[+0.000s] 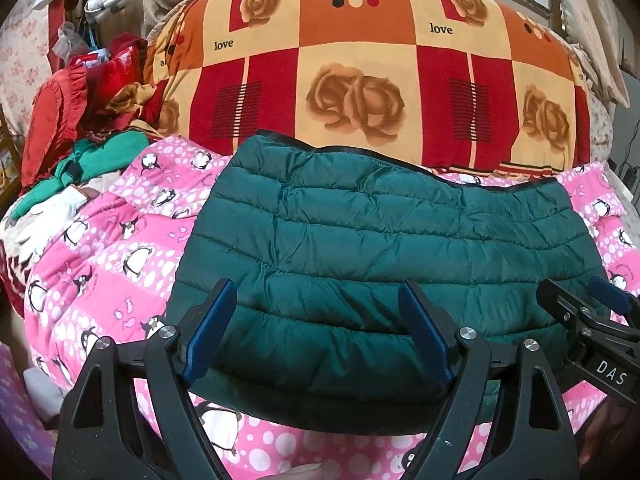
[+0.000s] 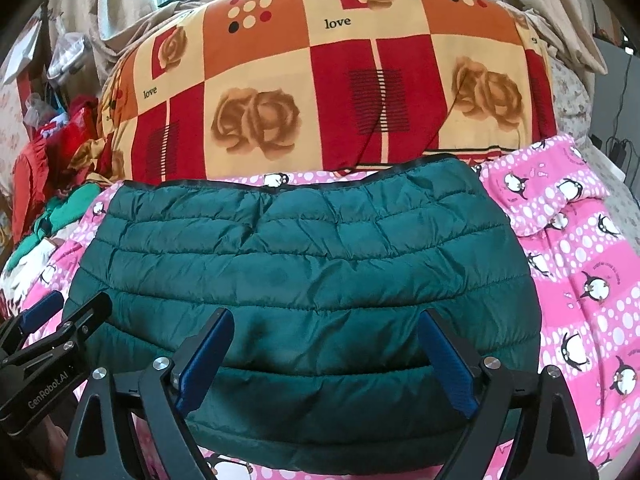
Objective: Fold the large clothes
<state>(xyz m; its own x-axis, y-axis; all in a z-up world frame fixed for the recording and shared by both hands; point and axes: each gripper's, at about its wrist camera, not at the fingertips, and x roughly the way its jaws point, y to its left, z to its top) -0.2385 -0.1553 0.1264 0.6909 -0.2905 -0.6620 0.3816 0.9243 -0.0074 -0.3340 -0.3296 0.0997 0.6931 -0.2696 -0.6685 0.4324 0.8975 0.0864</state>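
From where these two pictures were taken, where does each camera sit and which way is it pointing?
Left wrist view: sits on the left gripper, looking forward over the green quilted jacket; its own two open fingers show, and the right gripper at the right edge.
Right wrist view: sits on the right gripper, facing the same jacket; its open fingers show, and the left gripper at the left edge.
Both share the jacket, the pink penguin blanket and the rose-patterned quilt behind.

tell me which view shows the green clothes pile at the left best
The left wrist view: the green clothes pile sits larger and clearer there, beside the pink penguin blanket. In the right wrist view it is a small sliver at the frame edge.
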